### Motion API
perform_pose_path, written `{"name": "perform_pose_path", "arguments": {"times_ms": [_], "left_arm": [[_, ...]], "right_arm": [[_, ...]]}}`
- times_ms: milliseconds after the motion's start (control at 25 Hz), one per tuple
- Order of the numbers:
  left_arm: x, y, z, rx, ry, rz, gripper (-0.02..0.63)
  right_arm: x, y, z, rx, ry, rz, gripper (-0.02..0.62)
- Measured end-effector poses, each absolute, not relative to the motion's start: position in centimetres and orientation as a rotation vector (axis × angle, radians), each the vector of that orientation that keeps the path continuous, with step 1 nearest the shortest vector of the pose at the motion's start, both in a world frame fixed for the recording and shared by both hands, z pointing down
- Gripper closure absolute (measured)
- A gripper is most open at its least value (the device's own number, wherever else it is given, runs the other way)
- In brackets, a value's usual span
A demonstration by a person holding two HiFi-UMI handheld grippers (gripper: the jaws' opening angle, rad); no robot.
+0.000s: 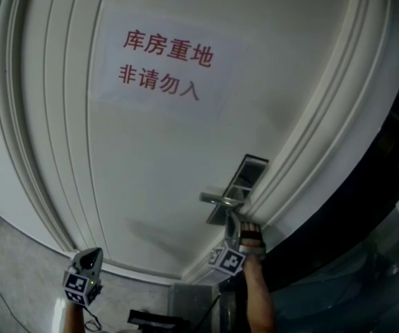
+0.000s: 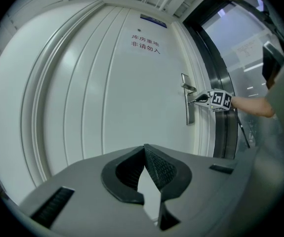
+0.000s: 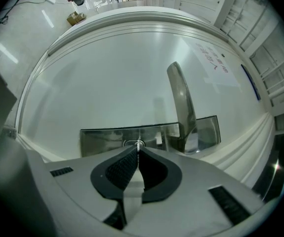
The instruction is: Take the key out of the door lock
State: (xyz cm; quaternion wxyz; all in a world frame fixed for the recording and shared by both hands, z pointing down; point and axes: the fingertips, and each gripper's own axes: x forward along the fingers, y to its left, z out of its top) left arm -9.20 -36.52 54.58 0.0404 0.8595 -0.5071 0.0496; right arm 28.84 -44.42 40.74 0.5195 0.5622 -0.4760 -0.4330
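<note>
The white door (image 1: 150, 158) carries a steel lock plate (image 3: 102, 139) with a lever handle (image 3: 181, 102). A thin metal key (image 3: 139, 143) stands edge-on in the round keyhole on the plate. My right gripper (image 3: 138, 148) is shut on the key, its tips right against the plate. In the head view the right gripper (image 1: 232, 222) reaches up under the handle (image 1: 220, 200). My left gripper (image 1: 88, 259) hangs low at the left, away from the door. Its jaws (image 2: 144, 149) are shut with nothing between them. From there the right gripper (image 2: 197, 100) shows at the lock plate (image 2: 189, 110).
A paper sign (image 1: 164, 64) with red Chinese characters is stuck on the door above the lock. The white moulded door frame (image 1: 310, 158) runs just right of the plate, with a dark glass panel (image 1: 386, 207) beyond it. Grey floor (image 1: 19, 283) lies at the lower left.
</note>
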Motion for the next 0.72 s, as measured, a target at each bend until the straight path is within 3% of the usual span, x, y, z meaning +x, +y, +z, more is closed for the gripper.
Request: {"name": "perform_pose_path", "arguments": {"times_ms": [720], "left_arm": [[-9.1,-36.3,54.6,2.65,-1.53,0.138,0.597]], "right_arm": [[28.4,-43.3,40.8,1.341,-1.138,-1.055,0.575]]}}
